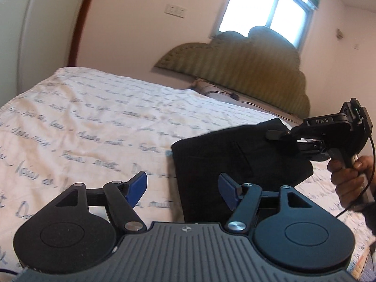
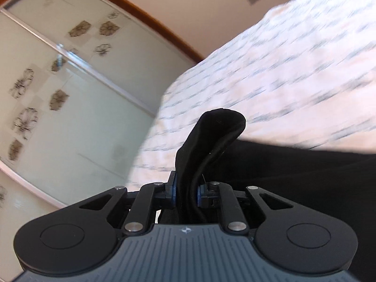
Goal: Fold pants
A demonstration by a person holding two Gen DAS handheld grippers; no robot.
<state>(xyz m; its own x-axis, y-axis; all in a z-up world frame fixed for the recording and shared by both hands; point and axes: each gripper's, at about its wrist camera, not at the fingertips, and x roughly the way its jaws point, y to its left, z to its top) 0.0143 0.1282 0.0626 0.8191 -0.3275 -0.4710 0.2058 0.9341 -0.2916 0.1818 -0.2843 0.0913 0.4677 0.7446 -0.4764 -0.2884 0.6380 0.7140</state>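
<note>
Pants [image 1: 237,155] hang pinched in the right gripper [image 2: 186,193] (held above the bed [image 1: 94,117]); left gripper [image 1: 182,188] gapes wide, empty.

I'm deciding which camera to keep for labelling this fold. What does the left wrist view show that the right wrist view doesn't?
Only the left wrist view shows the window, the headboard, the person's hand on the right gripper, and the open, empty left gripper. Only the right wrist view shows the flowered wardrobe doors and the right gripper's jaws shut on a bunched edge of the pants. Both show the black pants and the printed bedsheet.
</note>
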